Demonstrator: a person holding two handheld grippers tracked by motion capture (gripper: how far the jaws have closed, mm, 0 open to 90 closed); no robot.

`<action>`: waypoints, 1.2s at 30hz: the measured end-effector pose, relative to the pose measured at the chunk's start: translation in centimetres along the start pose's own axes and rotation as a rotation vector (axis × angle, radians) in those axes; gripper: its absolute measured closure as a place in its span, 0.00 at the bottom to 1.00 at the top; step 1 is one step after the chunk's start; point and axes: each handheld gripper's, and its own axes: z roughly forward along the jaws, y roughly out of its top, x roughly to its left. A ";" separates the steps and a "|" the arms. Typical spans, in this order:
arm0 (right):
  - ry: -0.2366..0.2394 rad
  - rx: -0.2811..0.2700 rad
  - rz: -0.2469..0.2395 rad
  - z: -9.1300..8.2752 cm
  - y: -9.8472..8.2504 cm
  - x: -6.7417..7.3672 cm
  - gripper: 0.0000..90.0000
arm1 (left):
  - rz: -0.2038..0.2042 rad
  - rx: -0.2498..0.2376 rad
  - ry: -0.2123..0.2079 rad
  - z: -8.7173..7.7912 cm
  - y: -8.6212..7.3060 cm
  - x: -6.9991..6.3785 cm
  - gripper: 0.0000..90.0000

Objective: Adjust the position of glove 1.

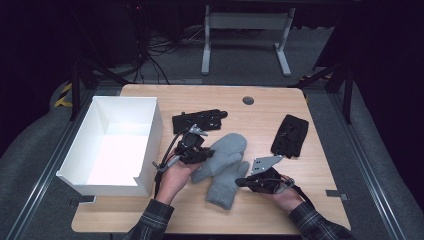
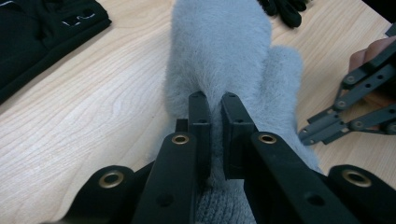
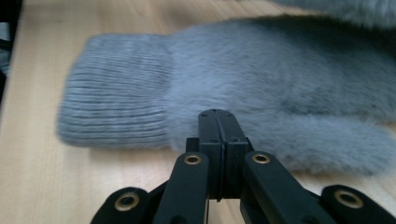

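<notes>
The left tongs [image 2: 212,100] pinch a fold of a grey mitten [image 2: 224,51]; its cuff is hidden under them. The right tongs [image 3: 218,114] are closed on nothing, tips at the edge of the second mitten [image 3: 243,79]. Beyond lie black gloves [image 1: 290,135], partly cut off in the gripper views. Bare worktop [image 1: 320,200] lies beside the right tongs; a white box [image 1: 117,145] stands left.

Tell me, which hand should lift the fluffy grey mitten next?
Probably the left. The left gripper is already shut on the upper grey mitten, pinching its fur. The right gripper is shut with nothing between its jaws, at the lower grey mitten.
</notes>
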 end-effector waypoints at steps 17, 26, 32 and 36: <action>0.101 -0.004 -0.049 3.5 1.9 3.0 1.00 | -0.024 -0.010 0.010 -0.6 -0.1 0.5 0.95; 0.081 -0.017 -0.070 4.5 3.1 2.7 1.00 | -0.038 -0.010 0.017 -1.0 -0.6 0.4 0.95; 0.025 -0.023 -0.030 1.5 1.5 1.3 1.00 | -0.049 -0.005 0.018 -1.1 -0.7 -0.7 0.95; -0.014 -0.023 -0.005 -0.1 0.4 0.2 1.00 | -0.050 0.002 0.028 -0.6 -0.8 -1.5 0.95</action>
